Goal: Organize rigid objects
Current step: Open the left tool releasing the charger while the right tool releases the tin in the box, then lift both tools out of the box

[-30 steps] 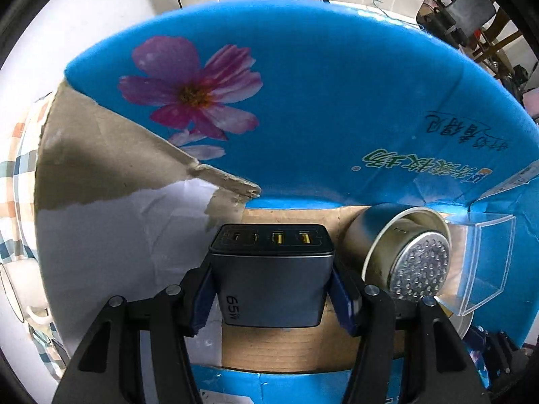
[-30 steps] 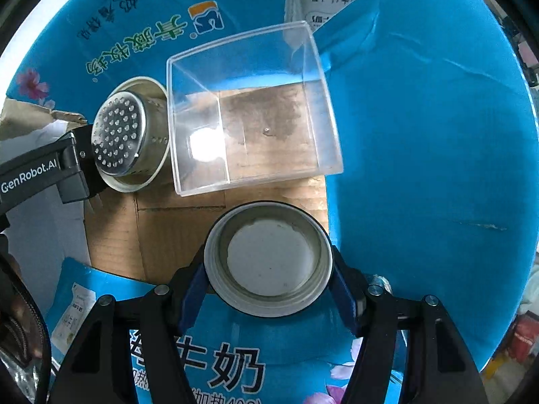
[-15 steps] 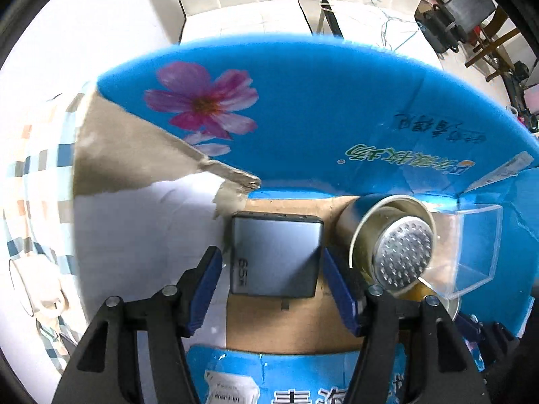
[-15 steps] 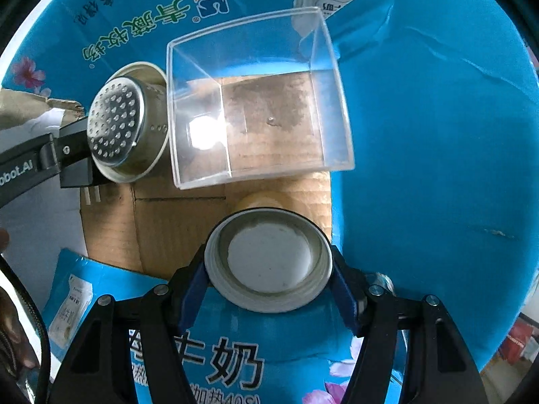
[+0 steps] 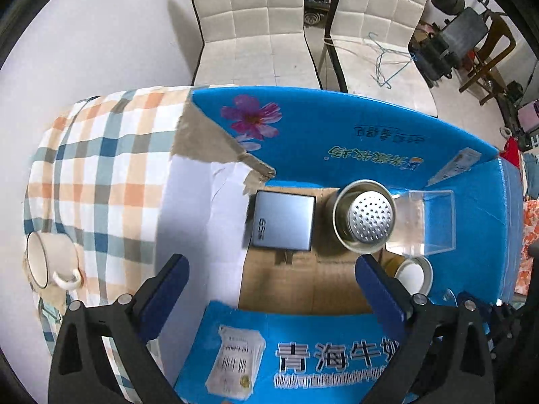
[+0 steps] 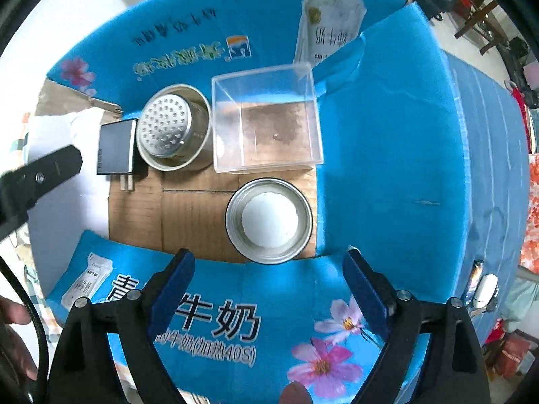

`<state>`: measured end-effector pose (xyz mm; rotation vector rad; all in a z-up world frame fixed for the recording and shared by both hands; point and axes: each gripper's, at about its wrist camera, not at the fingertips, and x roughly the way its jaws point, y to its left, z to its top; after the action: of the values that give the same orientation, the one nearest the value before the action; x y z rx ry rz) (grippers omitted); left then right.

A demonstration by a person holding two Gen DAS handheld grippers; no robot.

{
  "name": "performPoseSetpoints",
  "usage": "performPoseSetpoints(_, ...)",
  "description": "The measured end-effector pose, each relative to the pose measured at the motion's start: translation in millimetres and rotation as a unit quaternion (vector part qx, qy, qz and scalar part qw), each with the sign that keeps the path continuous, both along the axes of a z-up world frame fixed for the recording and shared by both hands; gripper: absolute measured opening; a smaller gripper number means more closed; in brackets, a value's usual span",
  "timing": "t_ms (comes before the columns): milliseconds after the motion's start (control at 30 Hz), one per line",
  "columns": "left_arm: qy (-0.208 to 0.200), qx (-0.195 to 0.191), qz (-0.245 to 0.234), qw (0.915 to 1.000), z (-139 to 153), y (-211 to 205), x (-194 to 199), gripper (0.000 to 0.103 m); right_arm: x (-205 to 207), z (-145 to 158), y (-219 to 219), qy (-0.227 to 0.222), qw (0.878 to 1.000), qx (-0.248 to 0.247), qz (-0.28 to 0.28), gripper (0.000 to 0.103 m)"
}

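Both grippers, left and right, had jaws apart, empty. Charger, strainer, clear box and lid sat in blue carton on checked-cloth desk; white chairs far.

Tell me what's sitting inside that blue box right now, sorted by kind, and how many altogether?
Grey charger: 1
Perforated metal strainer cup: 1
Clear plastic box: 1
Round metal lid: 1
Total: 4, all on the cardboard floor of the blue box.

Both grippers released: charger and, seemingly, lid dropped.
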<state>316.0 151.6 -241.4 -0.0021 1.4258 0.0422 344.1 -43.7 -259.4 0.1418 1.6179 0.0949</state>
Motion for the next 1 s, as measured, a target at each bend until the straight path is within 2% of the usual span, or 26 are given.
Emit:
performPoseSetpoints(233, -0.033, -0.002, 0.004, 0.9994, 34, -2, -16, 0.101, -16, 45, -6, -0.04, 0.999, 0.014, 0.008, 0.092)
performPoseSetpoints(467, -0.082, 0.009, -0.011, 0.9966, 77, -10, -52, 0.101, -44, 100, -23, -0.085, 0.996, 0.032, 0.01, 0.092)
performPoseSetpoints(800, -0.127, 0.002, -0.001, 0.9919, 128, -8, -100, 0.101, -88, 176, -40, -0.157, 0.986, 0.058, 0.016, 0.092)
performPoseSetpoints(1000, -0.154, 0.0, -0.002, 0.9881, 153, -18, -117, 0.101, -107, 207, -51, -0.182, 0.98, 0.073, 0.02, 0.092)
